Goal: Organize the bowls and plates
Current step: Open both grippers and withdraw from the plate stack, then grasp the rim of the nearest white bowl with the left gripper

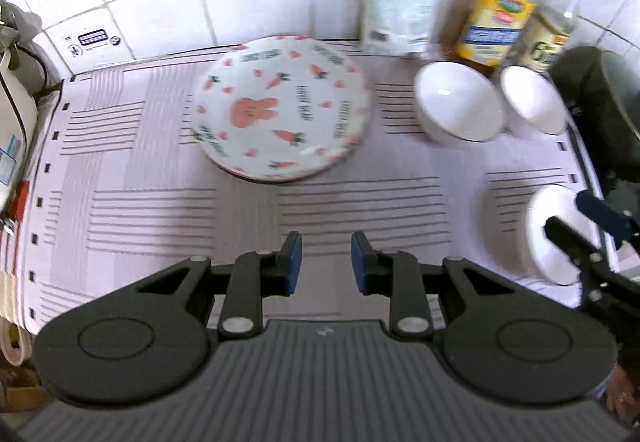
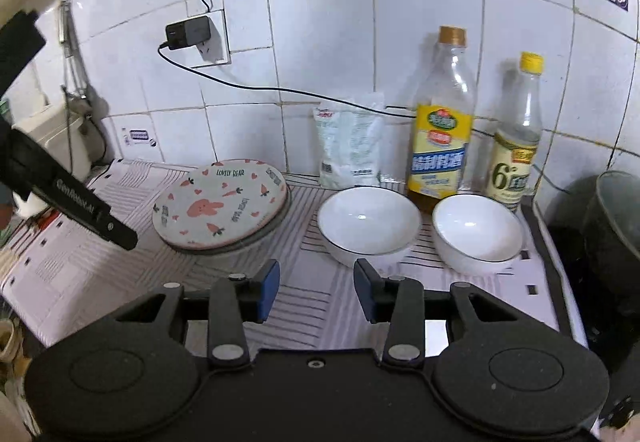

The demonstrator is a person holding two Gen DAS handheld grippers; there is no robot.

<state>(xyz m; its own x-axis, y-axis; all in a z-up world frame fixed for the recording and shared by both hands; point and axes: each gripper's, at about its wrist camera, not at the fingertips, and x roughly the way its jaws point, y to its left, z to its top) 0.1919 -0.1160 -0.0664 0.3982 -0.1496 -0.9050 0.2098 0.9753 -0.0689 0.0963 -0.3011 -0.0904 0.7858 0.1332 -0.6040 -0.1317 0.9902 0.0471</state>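
Observation:
A stack of plates, the top one white with a pink rabbit and carrots [image 1: 280, 108] [image 2: 220, 208], sits on the striped mat. Two white bowls stand to its right: a larger one [image 1: 458, 106] [image 2: 370, 224] and a smaller one [image 1: 532, 104] [image 2: 478, 232]. A third white bowl [image 1: 550, 238] lies at the mat's right front, under the right gripper's fingers [image 1: 568, 238]; whether they touch it I cannot tell. My left gripper [image 1: 326, 262] is open and empty above the mat, in front of the plates. My right gripper [image 2: 316, 290] is open and empty in front of the larger bowl.
Two bottles [image 2: 440, 130] [image 2: 516, 138] and a white bag [image 2: 350, 140] stand against the tiled wall behind the bowls. A dark pot [image 2: 612, 218] is at the right. A charger and cable [image 2: 188, 32] hang on the wall. A white appliance [image 1: 12, 122] stands left.

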